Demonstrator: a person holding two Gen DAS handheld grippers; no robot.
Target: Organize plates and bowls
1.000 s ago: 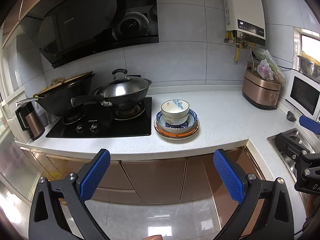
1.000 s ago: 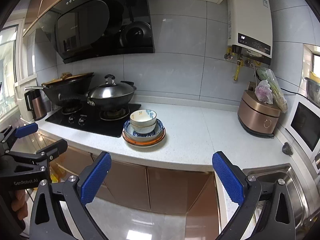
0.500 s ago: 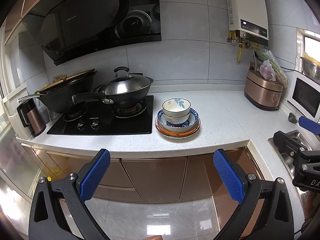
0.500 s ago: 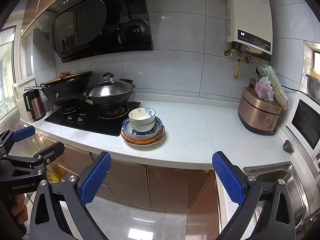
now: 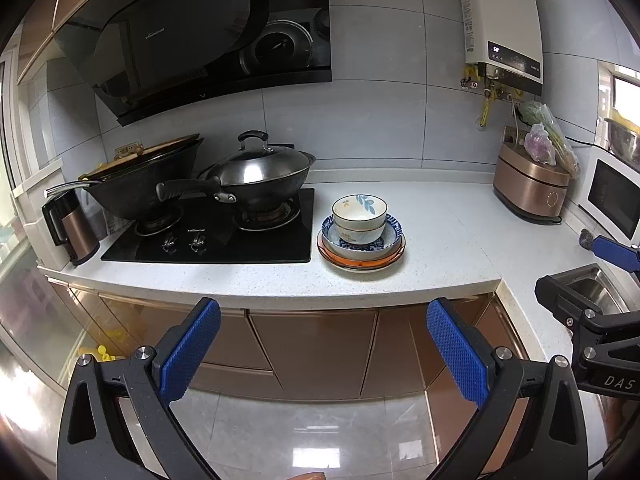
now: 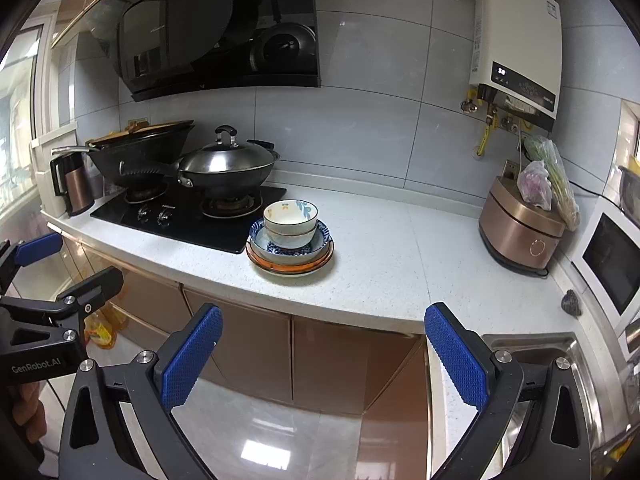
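Note:
A stack of dishes stands on the white counter (image 5: 440, 240) beside the stove: a white flowered bowl (image 5: 359, 209) on top, nested in a second white bowl, a blue patterned bowl (image 5: 394, 231) under them, and an orange-rimmed plate (image 5: 362, 262) at the bottom. The stack also shows in the right wrist view, with the top bowl (image 6: 290, 214) and the plate (image 6: 290, 266). My left gripper (image 5: 324, 354) is open and empty, out in front of the counter, above the floor. My right gripper (image 6: 323, 354) is open and empty, also short of the counter edge.
A black gas hob (image 5: 216, 236) with two woks (image 5: 256, 180) is left of the stack. A kettle (image 5: 72, 224) stands at the far left. A copper rice cooker (image 6: 520, 232), a microwave (image 6: 612, 260) and a steel sink (image 6: 560, 360) are at the right.
Both grippers have drifted slightly, so the counter and stack sit a little higher and closer in view. Both stay open and empty. The stack has not moved.

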